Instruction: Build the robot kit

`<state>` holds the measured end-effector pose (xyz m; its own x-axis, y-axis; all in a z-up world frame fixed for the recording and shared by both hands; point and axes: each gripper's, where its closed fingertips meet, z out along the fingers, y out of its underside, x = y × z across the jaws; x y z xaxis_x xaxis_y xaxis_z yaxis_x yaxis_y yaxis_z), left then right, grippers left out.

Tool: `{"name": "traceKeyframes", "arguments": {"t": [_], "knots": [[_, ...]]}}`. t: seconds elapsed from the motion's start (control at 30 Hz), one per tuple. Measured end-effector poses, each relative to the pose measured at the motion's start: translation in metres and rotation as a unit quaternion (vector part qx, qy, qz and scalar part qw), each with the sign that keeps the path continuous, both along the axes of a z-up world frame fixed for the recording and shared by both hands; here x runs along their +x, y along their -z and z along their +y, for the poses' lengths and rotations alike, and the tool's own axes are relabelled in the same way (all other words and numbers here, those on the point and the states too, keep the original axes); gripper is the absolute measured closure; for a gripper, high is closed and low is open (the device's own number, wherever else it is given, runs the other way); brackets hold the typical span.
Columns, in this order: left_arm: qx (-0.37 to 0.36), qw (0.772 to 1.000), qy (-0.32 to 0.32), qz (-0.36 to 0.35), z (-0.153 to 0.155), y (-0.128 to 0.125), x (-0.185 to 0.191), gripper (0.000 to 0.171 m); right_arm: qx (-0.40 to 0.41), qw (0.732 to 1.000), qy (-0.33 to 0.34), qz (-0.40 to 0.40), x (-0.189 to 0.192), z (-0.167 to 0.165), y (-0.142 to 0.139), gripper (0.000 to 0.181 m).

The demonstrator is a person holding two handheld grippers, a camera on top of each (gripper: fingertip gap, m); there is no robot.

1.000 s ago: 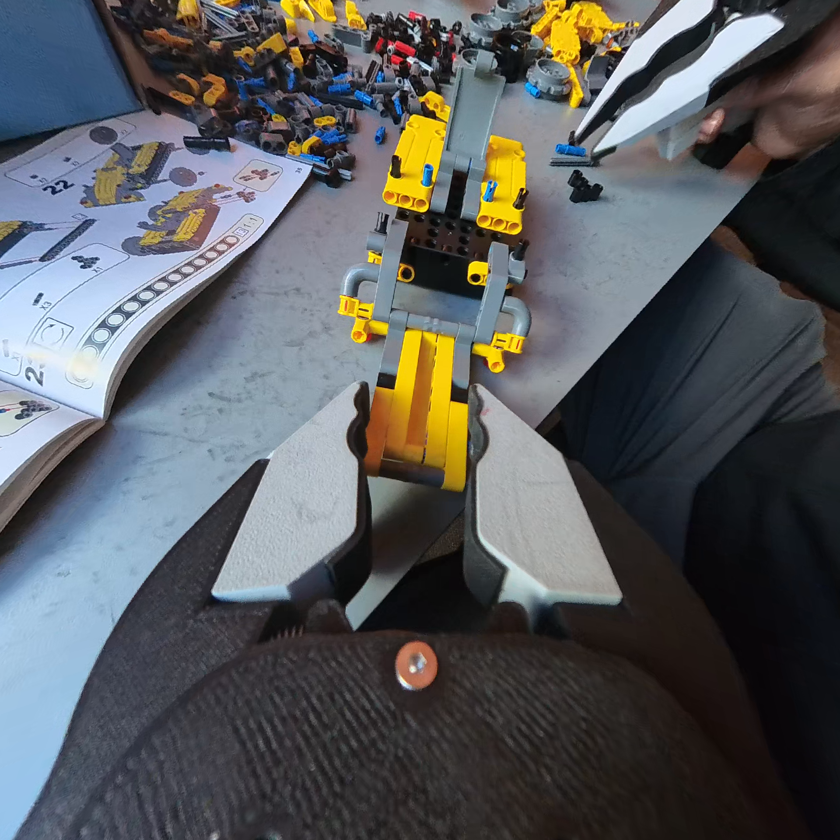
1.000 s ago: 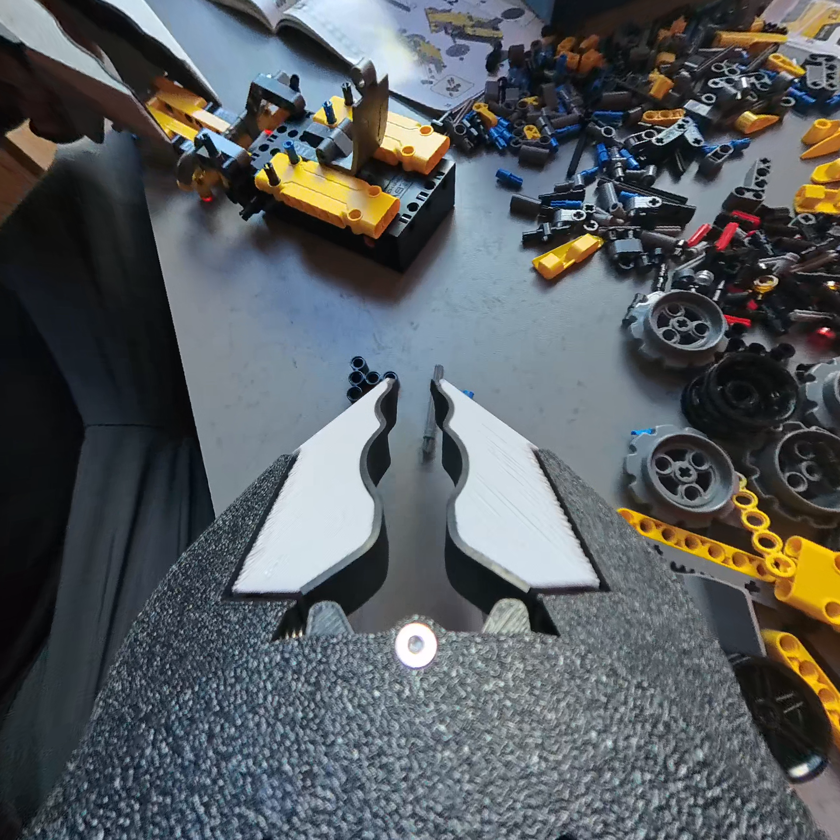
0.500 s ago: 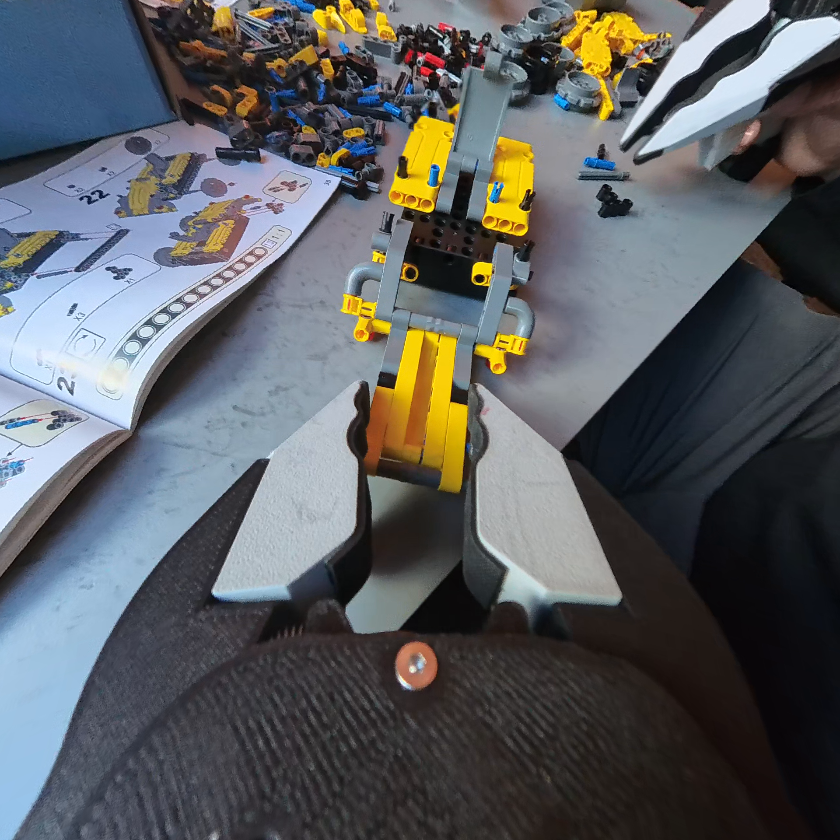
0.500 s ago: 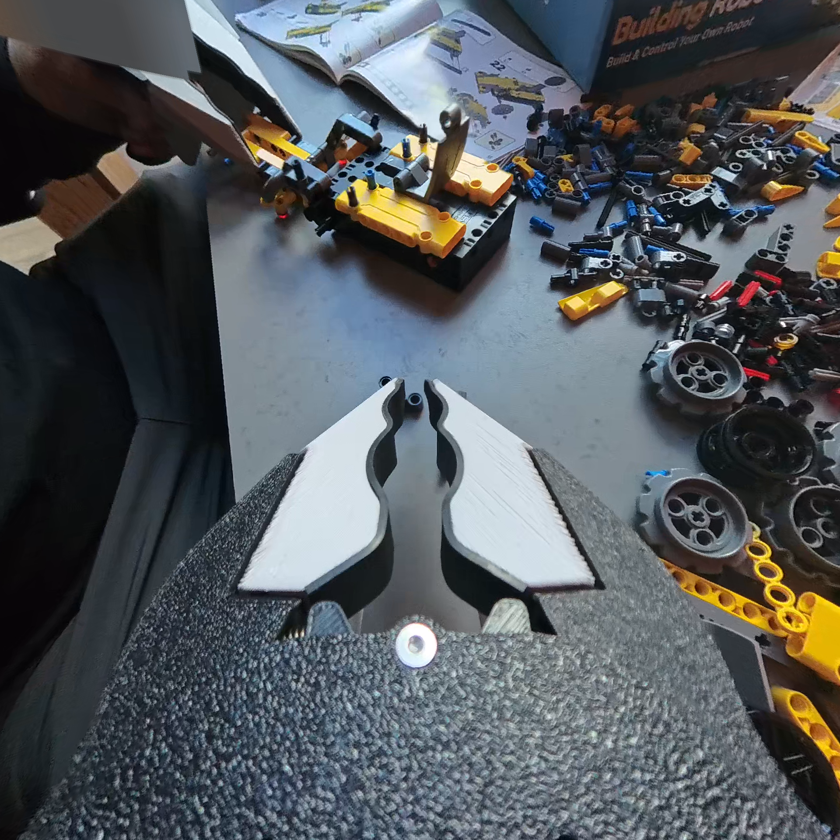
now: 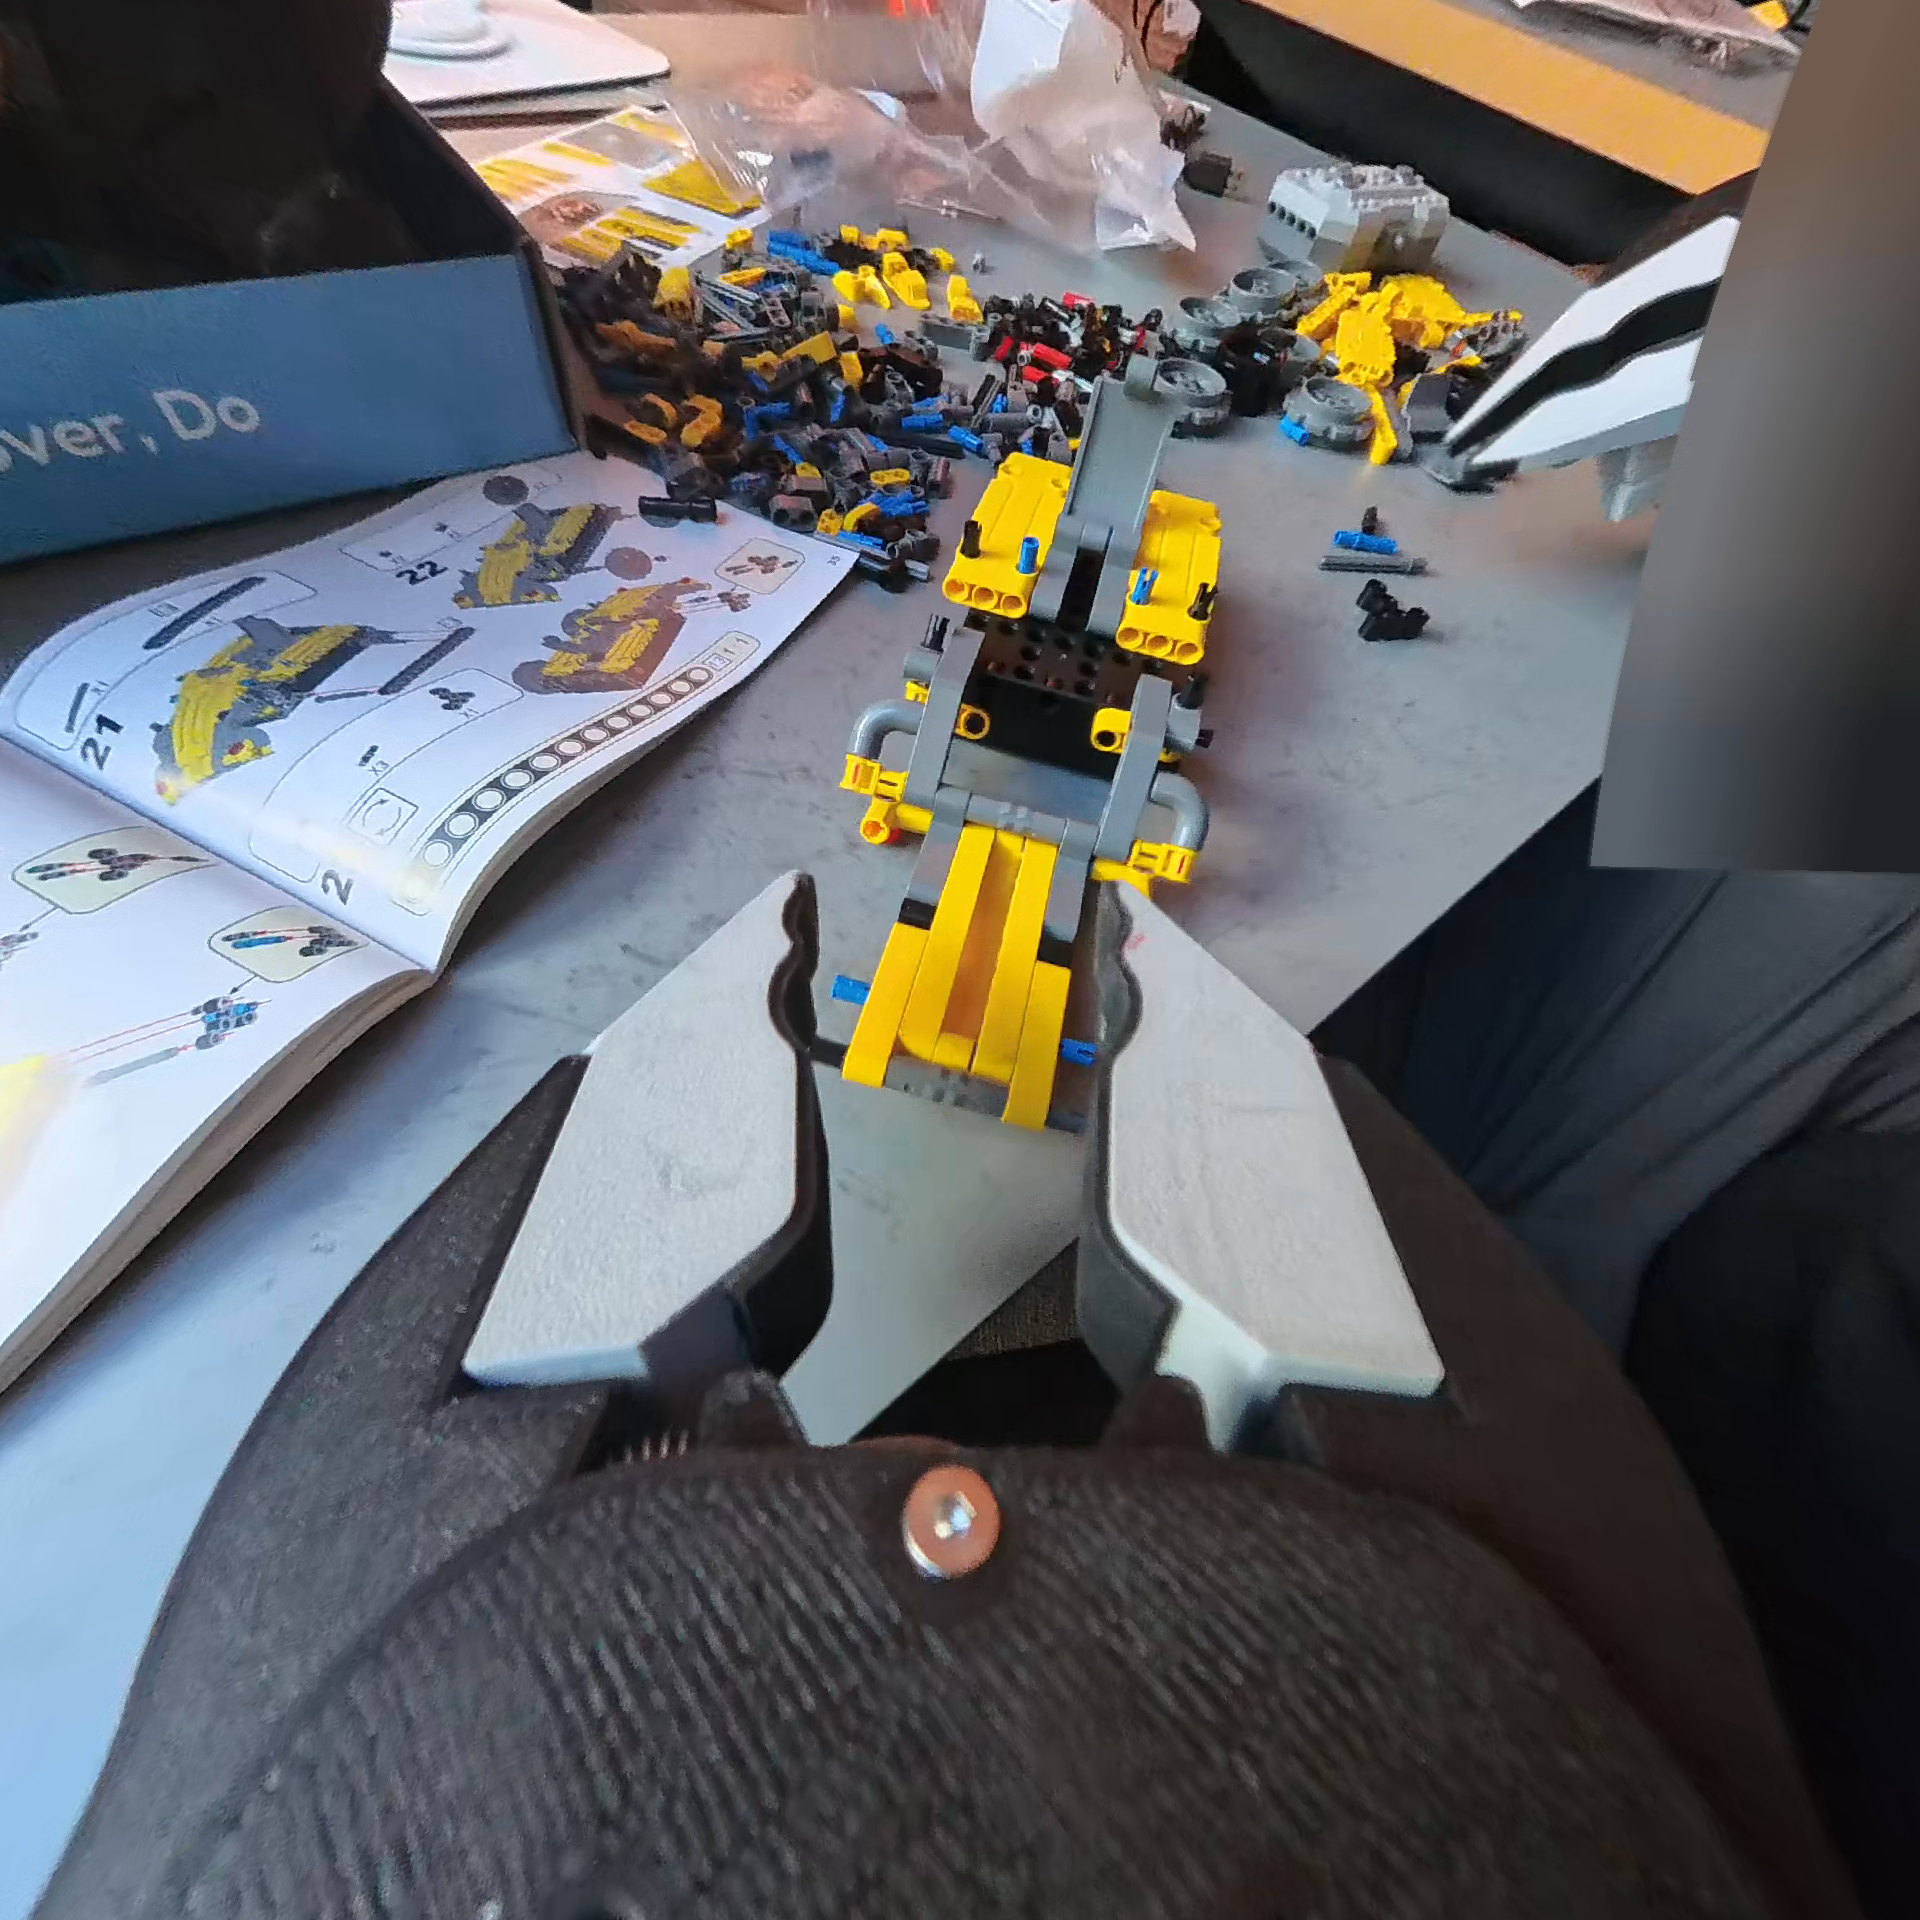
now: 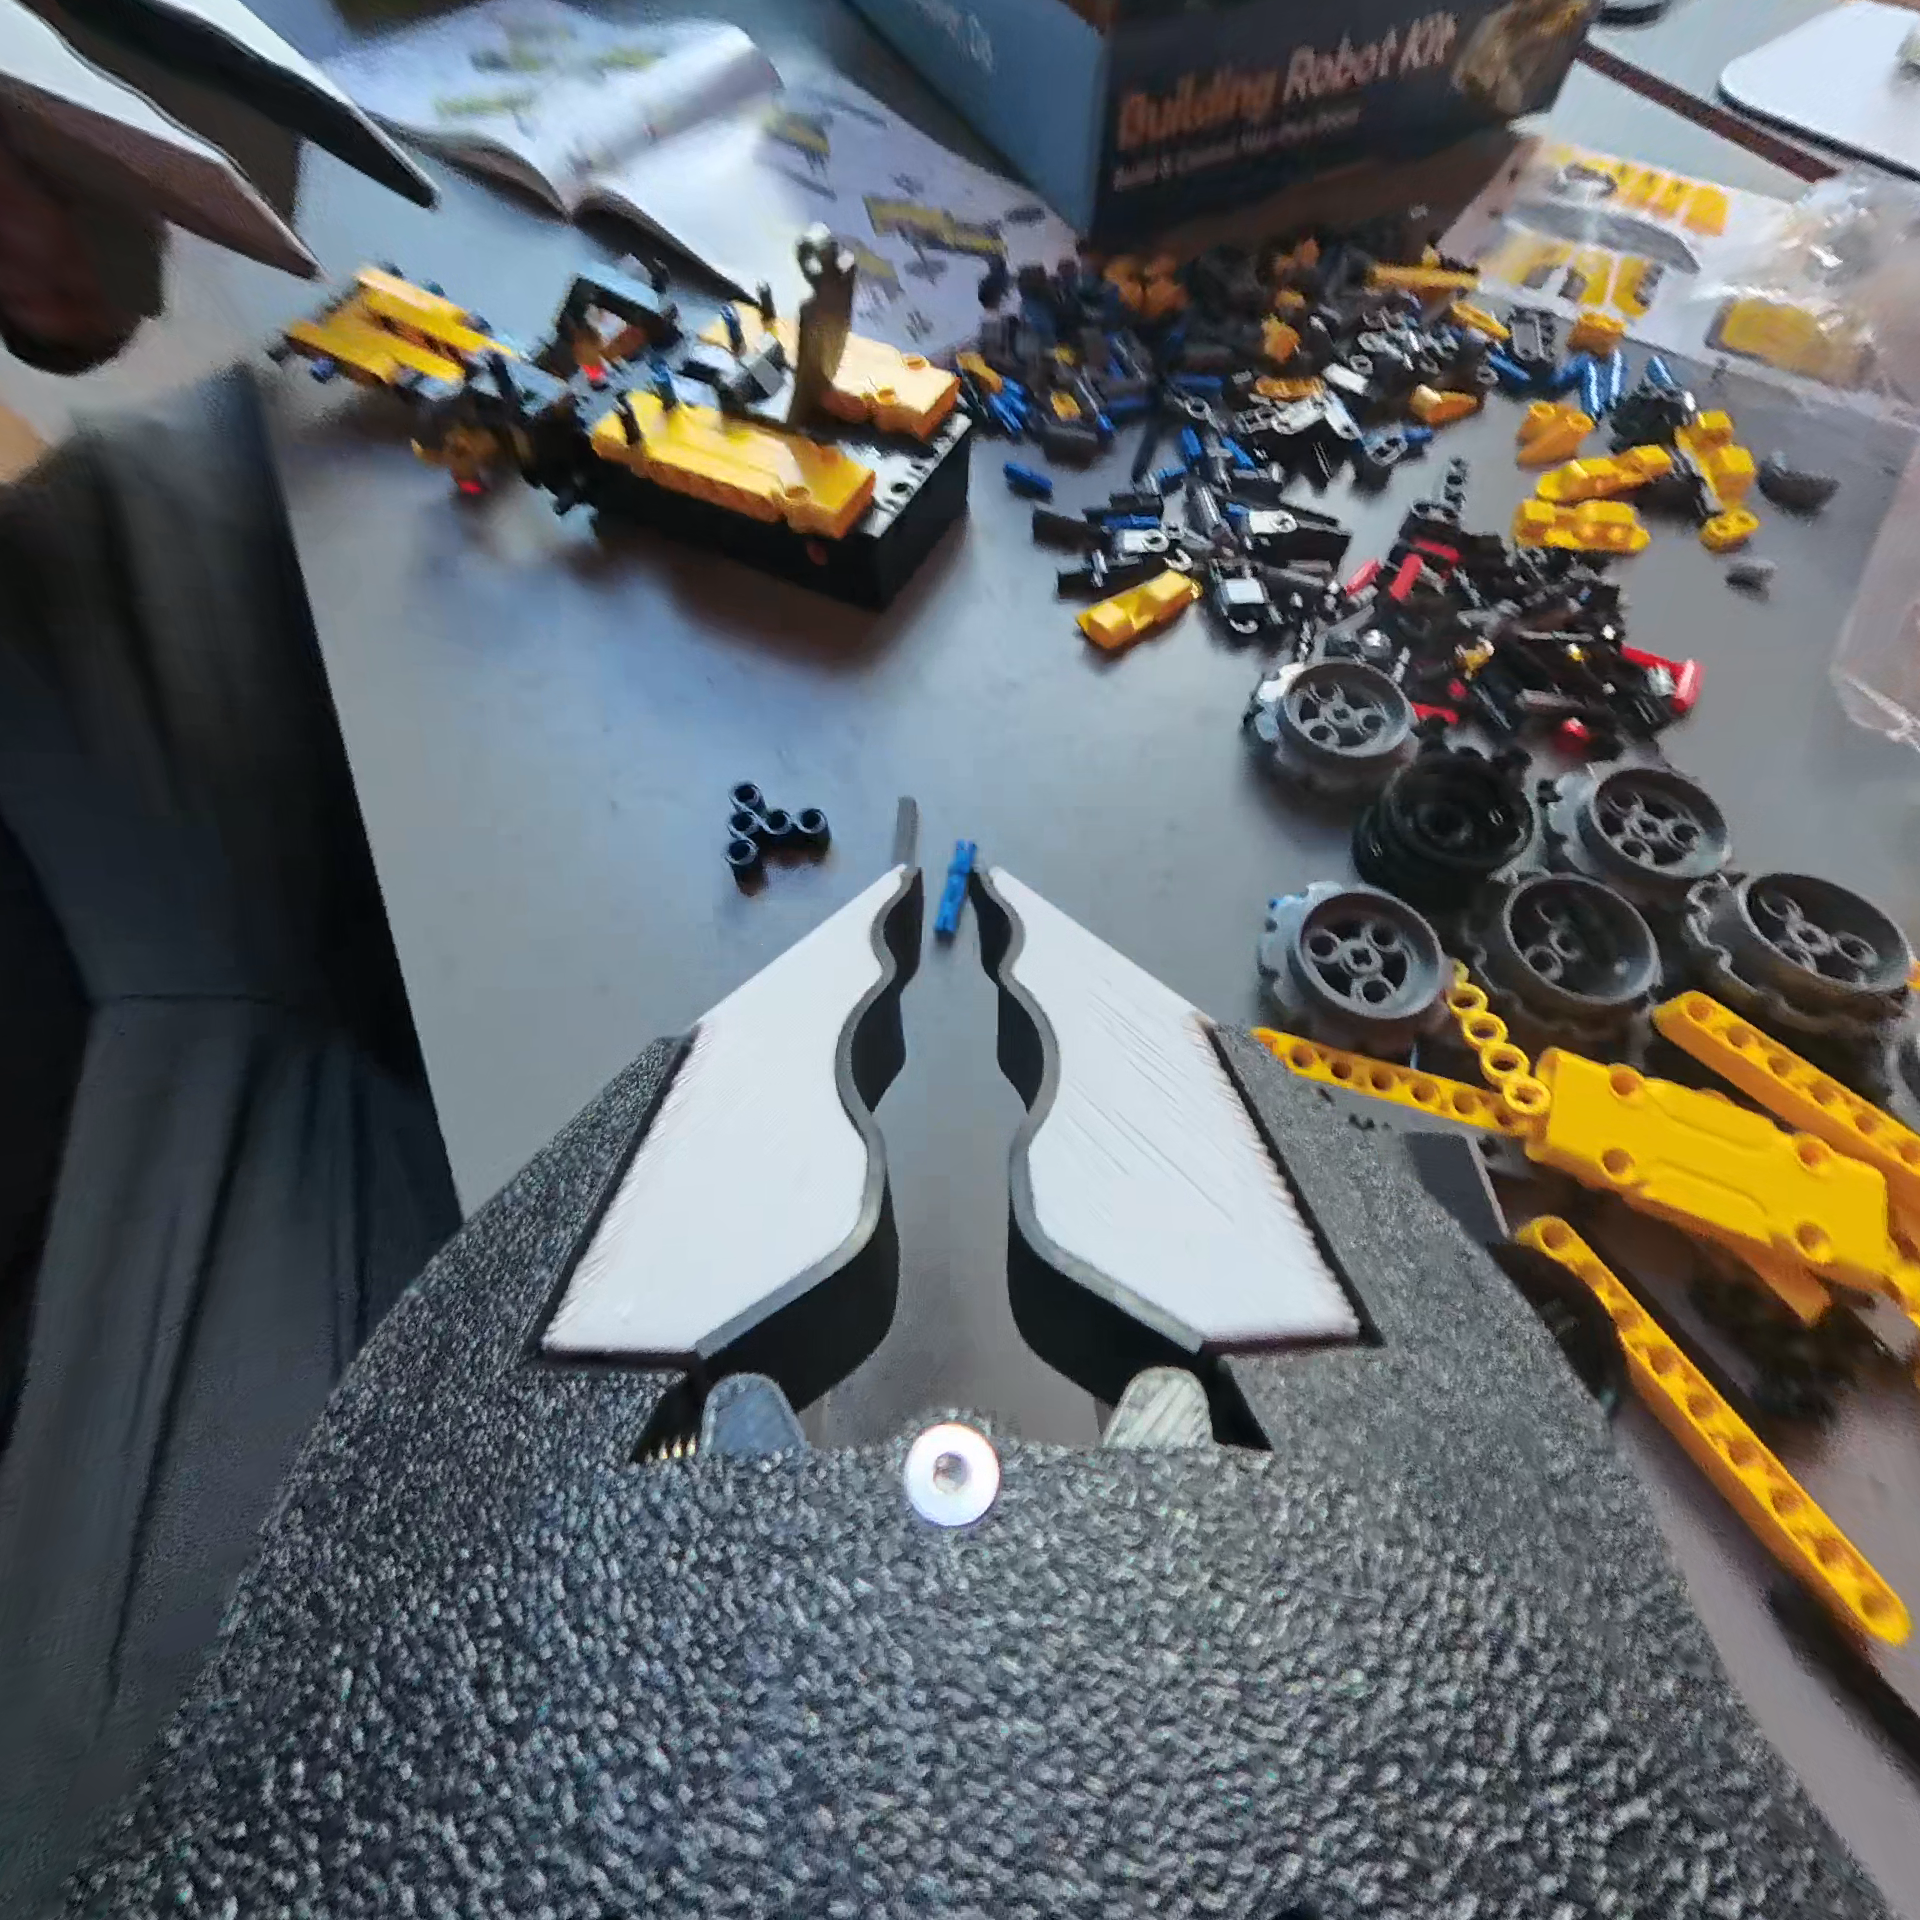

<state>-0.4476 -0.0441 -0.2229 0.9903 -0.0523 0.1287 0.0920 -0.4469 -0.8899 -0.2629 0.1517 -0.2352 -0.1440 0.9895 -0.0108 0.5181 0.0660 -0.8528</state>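
A yellow, grey and black brick-built vehicle model lies on the grey table, also in the right wrist view. My left gripper is open around the model's yellow front end, with a gap on both sides. It shows blurred at the top left of the right wrist view. My right gripper is closed to a thin slit and holds nothing. It hovers above a blue pin, a grey axle and a black connector. It enters the left wrist view from the right.
An open instruction booklet and a blue box lie left of the model. A pile of small parts sits behind it, with plastic bags beyond. Dark wheels and yellow beams lie right. A person's dark clothing lies past the table edge. My right fingertips sit around 30 centimetres from my left ones. From the right gripper's tips to the grey axle is close to 5 centimetres. Seen from the left wrist view as well. From my right tips it is roughly 5 centimetres to the black connector; from my left, 20 centimetres. Seen from the left wrist view as well.
My left gripper has opened and let go of the model's yellow front end, and has drawn back a little. My right gripper has narrowed and shifted over the blue pin.
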Motion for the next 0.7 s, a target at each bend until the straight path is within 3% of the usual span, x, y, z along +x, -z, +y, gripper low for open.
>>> {"name": "traceKeyframes", "arguments": {"t": [0.23,0.7], "knots": [[-0.007,1.0,0.001,-0.019,-0.002,0.007,0.001,0.12,-0.025,0.999,0.008,-0.04,0.002,0.005,0.012,0.155],[0.003,1.0,0.005,-0.027,-0.005,0.014,0.0,0.122,-0.023,0.997,-0.038,-0.065,-0.011,-0.024,0.019,0.162]]}}
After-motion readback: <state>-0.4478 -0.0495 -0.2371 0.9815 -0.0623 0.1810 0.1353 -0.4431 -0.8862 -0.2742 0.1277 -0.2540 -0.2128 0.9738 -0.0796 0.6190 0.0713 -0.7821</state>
